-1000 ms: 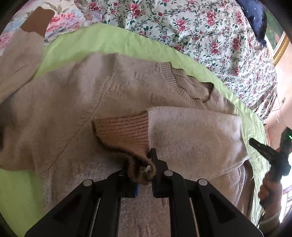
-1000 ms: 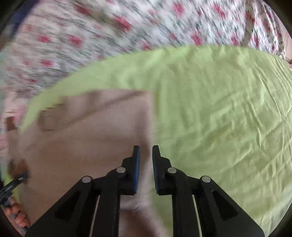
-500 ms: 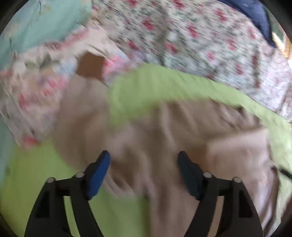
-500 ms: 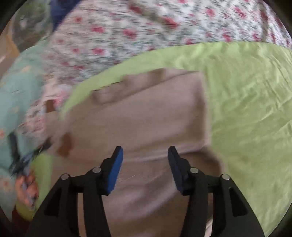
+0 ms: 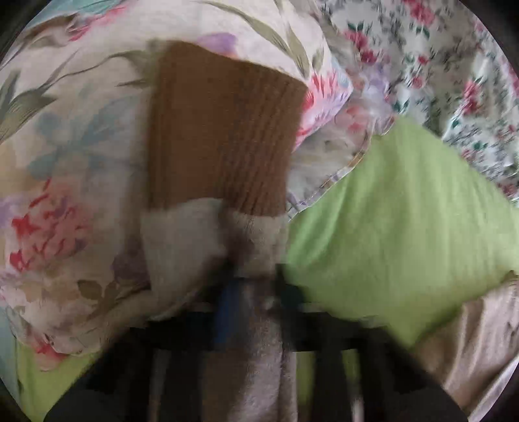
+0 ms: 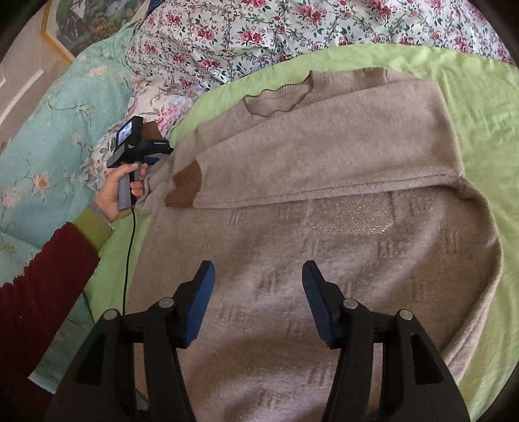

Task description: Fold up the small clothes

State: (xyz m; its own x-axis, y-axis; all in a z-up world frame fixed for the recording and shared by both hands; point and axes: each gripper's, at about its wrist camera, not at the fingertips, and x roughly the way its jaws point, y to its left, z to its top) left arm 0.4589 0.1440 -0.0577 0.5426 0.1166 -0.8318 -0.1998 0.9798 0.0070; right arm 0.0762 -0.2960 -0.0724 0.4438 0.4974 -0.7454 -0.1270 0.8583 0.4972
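Left claw (image 5: 253,292) blurred, fingers astride the sweater sleeve (image 5: 249,341).

A beige sweater (image 6: 324,181) with brown ribbed cuffs (image 6: 185,186) is seen on a lime-green sheet (image 6: 480,97). At 12 o'clock, white bedding (image 6: 292,29) printed with red roses is seen; at 9 o'clock, a teal floral quilt (image 6: 48,130). Blue pads (image 6: 201,302) are borne by black tongs (image 6: 258,302).
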